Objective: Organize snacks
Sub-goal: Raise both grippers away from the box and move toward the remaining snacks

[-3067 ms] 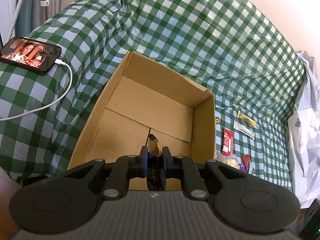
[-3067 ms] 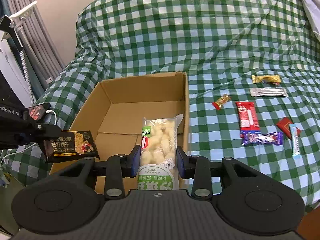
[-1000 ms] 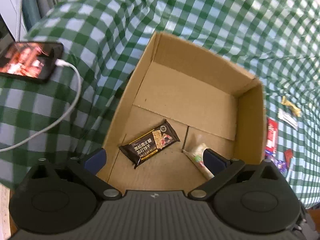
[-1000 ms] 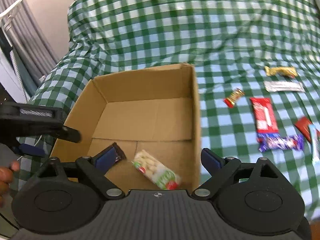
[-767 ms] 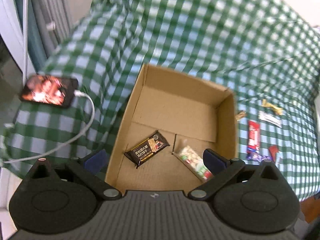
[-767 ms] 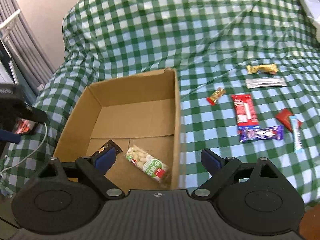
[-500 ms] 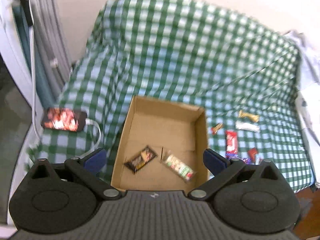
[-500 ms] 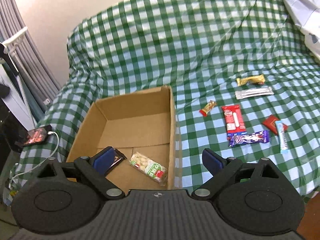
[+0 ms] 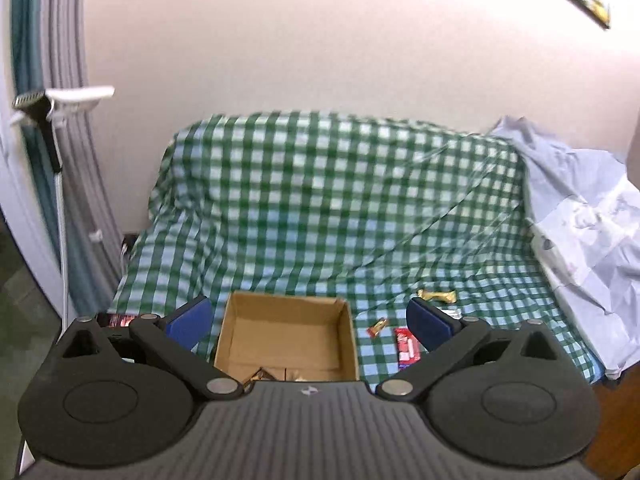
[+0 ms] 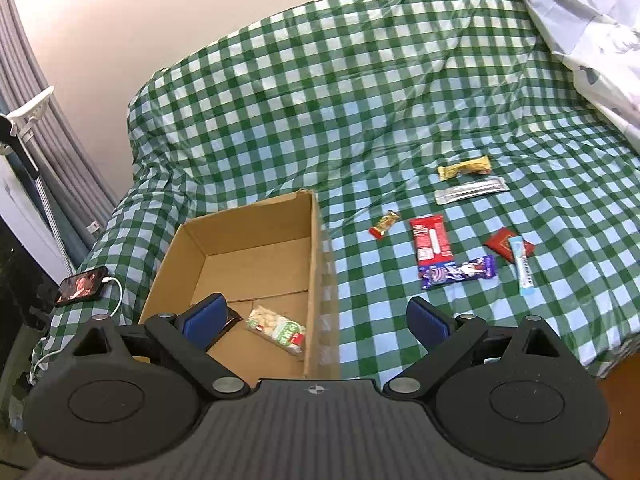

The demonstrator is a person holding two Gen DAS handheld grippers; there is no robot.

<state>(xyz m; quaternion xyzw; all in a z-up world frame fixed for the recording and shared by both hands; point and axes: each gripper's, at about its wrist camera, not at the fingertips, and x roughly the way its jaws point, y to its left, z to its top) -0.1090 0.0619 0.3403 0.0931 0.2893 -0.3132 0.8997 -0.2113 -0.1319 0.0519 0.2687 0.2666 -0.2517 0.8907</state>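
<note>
The right hand-held gripper hangs with its jaws spread wide and nothing between them, above the near end of the box. The left hand-held gripper is likewise spread wide and holds nothing, seen from farther back and higher, with the box framed between its blue pads.

The box is open-topped cardboard, resting on a bed covered with a green checked cloth. On its floor, at the near end, lies a clear bag of pale snacks with a green and red label; just to its left a dark packet is mostly hidden behind the right gripper's left pad.

Right of the box, loose on the cloth, lie more snacks: a purple bar nearest, touching the red bar above it; a light blue stick overlapping a dark red packet; a small red and gold candy nearer the box; farther back a silver packet and a gold bar just beyond it.

Left of the box, a phone with a lit screen lies on the cloth with a white cable plugged in. A pale crumpled sheet covers the far right of the bed. Grey curtains hang at the left beside a plain wall.
</note>
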